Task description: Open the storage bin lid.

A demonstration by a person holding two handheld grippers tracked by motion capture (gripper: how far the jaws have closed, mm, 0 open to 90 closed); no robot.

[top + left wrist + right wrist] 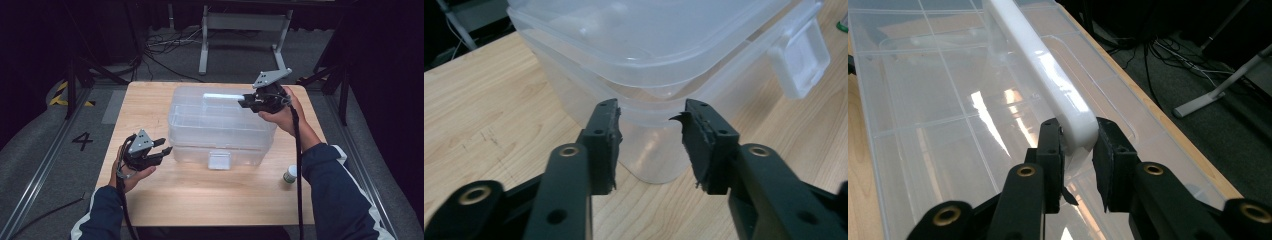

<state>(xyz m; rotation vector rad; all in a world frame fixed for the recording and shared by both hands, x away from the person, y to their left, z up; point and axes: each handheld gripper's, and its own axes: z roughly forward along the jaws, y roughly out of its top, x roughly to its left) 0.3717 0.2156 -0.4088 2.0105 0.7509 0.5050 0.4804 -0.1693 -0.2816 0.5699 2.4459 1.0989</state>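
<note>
A clear plastic box point(220, 127) with a lid stands in the middle of the wooden table point(200, 200), and everything else is placed here relative to this box. On top of the lid lies a white handle point(222, 96), along the far side of the box. The right gripper point(246, 101) is at the far right corner of the box, and its two black jaws press on the end of the white handle point(1068, 112), one on each side, so the handle is held between them. The right hand point(280, 112) holds this gripper just above the right edge of the box. The left gripper point(167, 147) is at the near left corner of the box, close to its wall but not touching it. In the left gripper view, its jaws stand partly apart with nothing between them; the rounded corner of the box point(649, 160) is seen behind the gap. The left hand point(131, 167) is near the left edge of the table, beside the box. On the near wall of the box hangs a white latch point(219, 160), about in the middle. A small bottle point(289, 174) with a white cap stands on the table to the near right of the box, just beside the sleeve point(330, 185) of the right arm.
</note>
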